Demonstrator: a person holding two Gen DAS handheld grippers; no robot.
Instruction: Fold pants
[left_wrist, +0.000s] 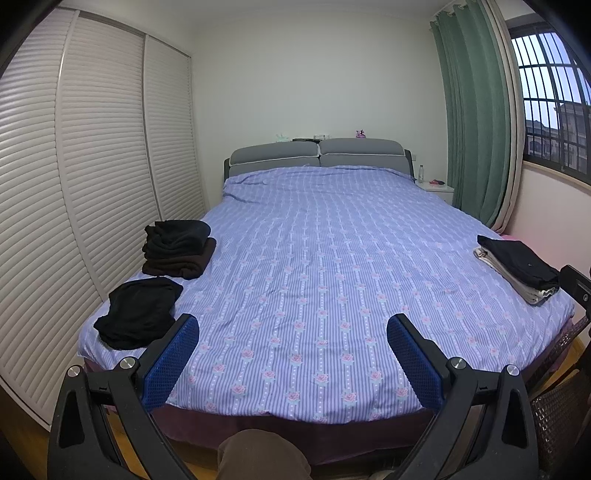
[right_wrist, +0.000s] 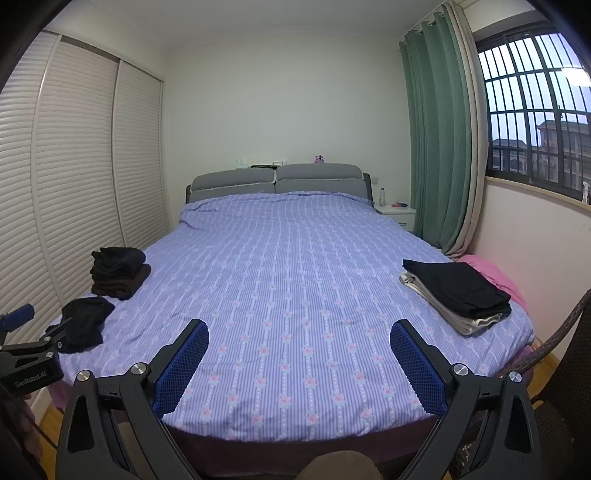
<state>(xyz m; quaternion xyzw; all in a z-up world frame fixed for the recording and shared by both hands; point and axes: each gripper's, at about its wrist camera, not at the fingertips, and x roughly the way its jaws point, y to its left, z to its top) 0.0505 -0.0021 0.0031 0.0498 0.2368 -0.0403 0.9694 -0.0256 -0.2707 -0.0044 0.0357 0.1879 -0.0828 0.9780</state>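
I am at the foot of a bedroom, and the bed (left_wrist: 314, 240) fills most of what I see, covered edge to edge by a lilac striped cover printed with small pink flowers, lying mostly smooth with a few shallow creases. To my left runs a wall of pale louvred wardrobe doors (left_wrist: 92, 166). The far wall is plain white, and against it sits a grey padded headboard (right_wrist: 275, 181) with a few small items on top, too small to make out. To my right hang long green curtains (right_wrist: 432, 140) beside a barred window (right_wrist: 532, 110) with buildings outside. A white nightstand (left_wrist: 436, 189) stands in the far right corner, with a small bottle on it. The edge of a woven chair (left_wrist: 557, 417) shows at my lower right.

The pants are on the bed in three lots. On the right edge lies a neatly folded stack (right_wrist: 458, 295), black on top of light grey. On the left edge sits a folded dark pile (left_wrist: 177, 249), black over brown, and nearer to me, just beside it, a loose crumpled black pair (left_wrist: 142, 312) not yet folded.

My left gripper (left_wrist: 293, 336) hangs over the foot of the bed with jaws spread wide, holding nothing. My right gripper (right_wrist: 299, 339) is the same: jaws wide apart and empty above the cover. My knee shows at the bottom of both views.
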